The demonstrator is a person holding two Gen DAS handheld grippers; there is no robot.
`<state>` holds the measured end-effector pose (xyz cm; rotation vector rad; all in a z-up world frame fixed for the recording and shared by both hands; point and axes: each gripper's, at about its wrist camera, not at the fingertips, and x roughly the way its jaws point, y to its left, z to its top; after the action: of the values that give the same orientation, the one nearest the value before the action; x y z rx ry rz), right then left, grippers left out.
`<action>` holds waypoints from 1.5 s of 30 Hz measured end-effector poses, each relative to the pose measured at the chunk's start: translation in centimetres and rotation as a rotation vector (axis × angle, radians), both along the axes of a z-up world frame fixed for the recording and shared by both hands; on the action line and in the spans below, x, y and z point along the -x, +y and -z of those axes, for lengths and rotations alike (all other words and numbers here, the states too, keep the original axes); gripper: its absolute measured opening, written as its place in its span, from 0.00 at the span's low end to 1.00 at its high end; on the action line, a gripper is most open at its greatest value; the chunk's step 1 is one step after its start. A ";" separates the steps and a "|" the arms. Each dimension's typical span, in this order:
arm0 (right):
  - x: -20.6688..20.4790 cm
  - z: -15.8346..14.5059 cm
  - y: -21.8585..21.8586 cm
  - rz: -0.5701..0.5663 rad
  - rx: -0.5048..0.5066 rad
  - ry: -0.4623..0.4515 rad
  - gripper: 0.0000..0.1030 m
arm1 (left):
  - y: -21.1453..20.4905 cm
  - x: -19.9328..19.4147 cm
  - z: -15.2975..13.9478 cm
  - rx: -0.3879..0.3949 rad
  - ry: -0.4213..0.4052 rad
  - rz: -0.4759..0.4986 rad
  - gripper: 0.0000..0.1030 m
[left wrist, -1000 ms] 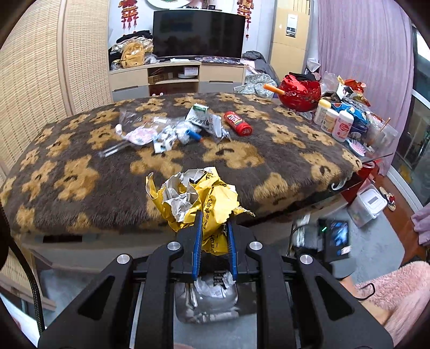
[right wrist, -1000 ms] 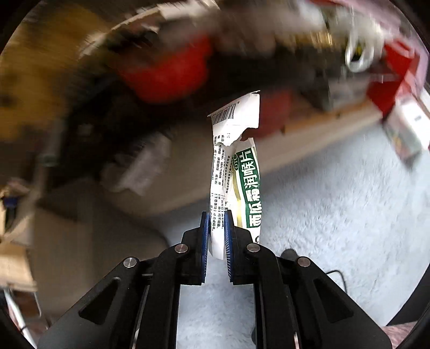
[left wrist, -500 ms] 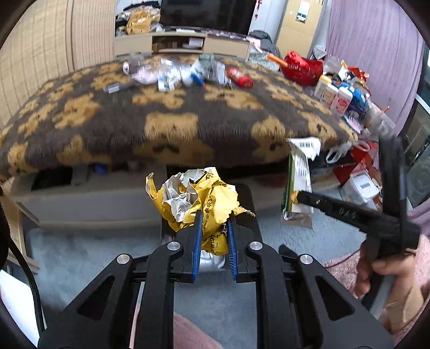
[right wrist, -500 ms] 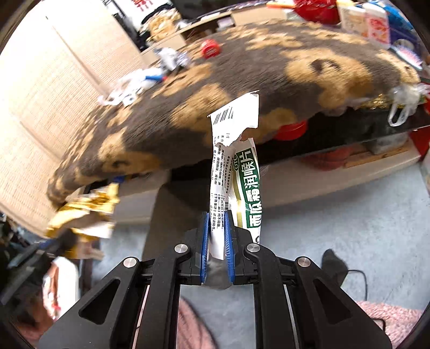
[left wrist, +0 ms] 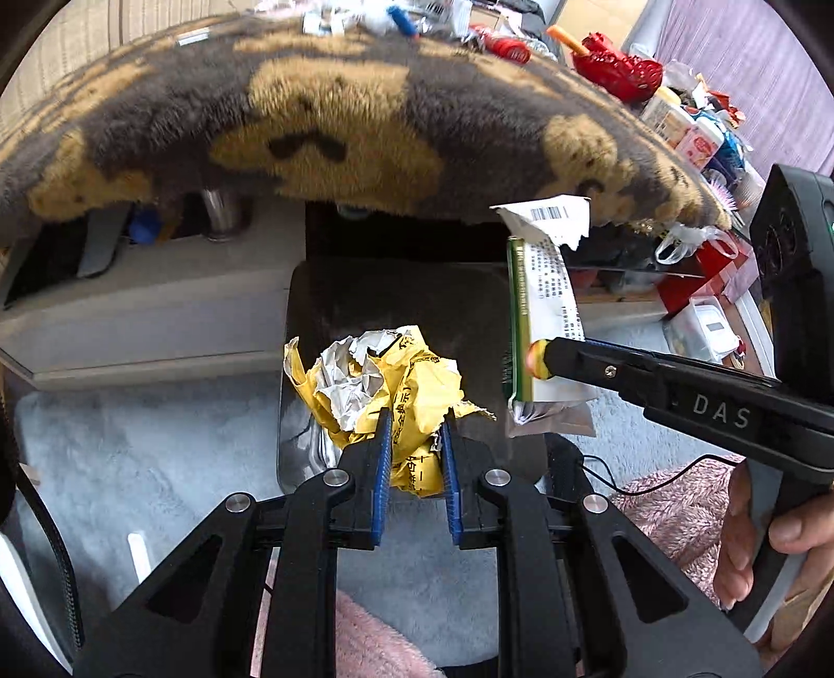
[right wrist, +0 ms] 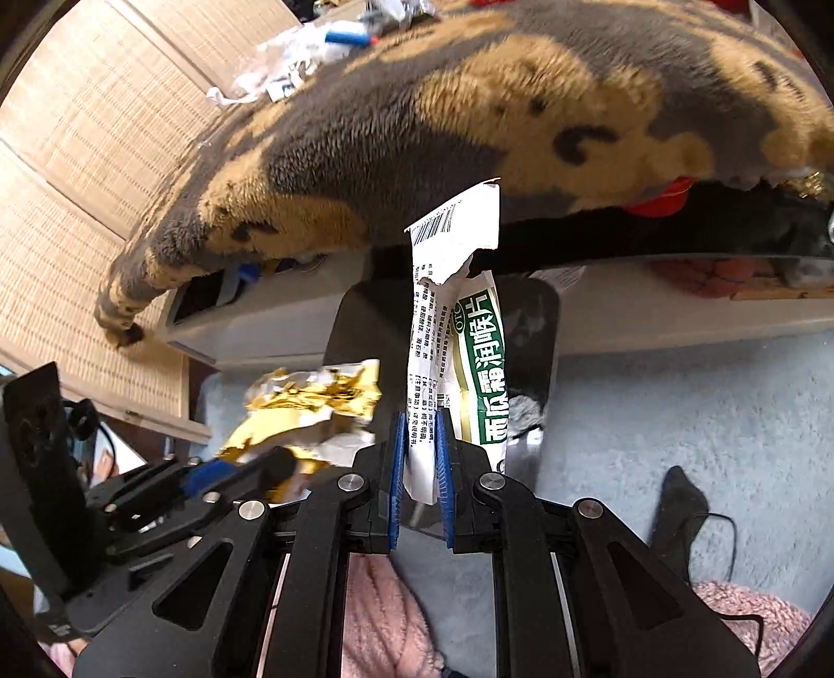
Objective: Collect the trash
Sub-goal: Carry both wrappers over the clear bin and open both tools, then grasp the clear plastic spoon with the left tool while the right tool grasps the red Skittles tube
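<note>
My left gripper [left wrist: 415,425] is shut on a crumpled yellow and silver wrapper [left wrist: 380,386] and holds it over a dark bin [left wrist: 313,323] on the floor. It also shows in the right wrist view [right wrist: 307,407]. My right gripper [right wrist: 421,417] is shut on a torn white and green lozenge packet [right wrist: 458,334], upright, just right of the yellow wrapper over the same bin [right wrist: 537,323]. The packet also shows in the left wrist view [left wrist: 542,313]. More trash [left wrist: 385,15] lies on the far side of the bear-pattern blanket [left wrist: 339,120].
The blanket-covered table overhangs the bin. A red can [left wrist: 508,49], a red bag [left wrist: 617,65] and bottles [left wrist: 688,135] sit at the table's right. A grey rug [right wrist: 677,417] covers the floor. A woven screen [right wrist: 78,182] stands on the left.
Both grippers have come down and forward from the table to just above the bin, side by side. Each still holds its piece of trash.
</note>
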<state>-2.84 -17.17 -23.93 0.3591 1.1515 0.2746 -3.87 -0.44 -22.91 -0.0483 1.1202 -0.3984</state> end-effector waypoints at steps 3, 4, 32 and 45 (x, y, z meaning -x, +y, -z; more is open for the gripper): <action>-1.1 0.5 0.4 0.008 0.009 0.015 0.16 | -0.2 -0.8 0.6 0.001 0.020 0.011 0.22; -1.4 0.6 0.4 0.010 0.013 0.017 0.16 | -0.2 -1.0 0.7 -0.005 0.025 0.008 0.24; -2.2 -14.7 -3.1 0.183 0.141 -0.379 0.92 | 3.2 -1.3 -10.8 -0.006 -0.221 -0.111 0.92; -12.7 -14.5 -5.4 0.191 0.151 -0.407 0.91 | 7.6 -12.7 -13.0 -0.037 -0.309 -0.261 0.85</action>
<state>9.90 -22.59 -9.47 0.2619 0.7268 0.0852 8.87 7.15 -9.89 -0.0959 0.8025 -0.1449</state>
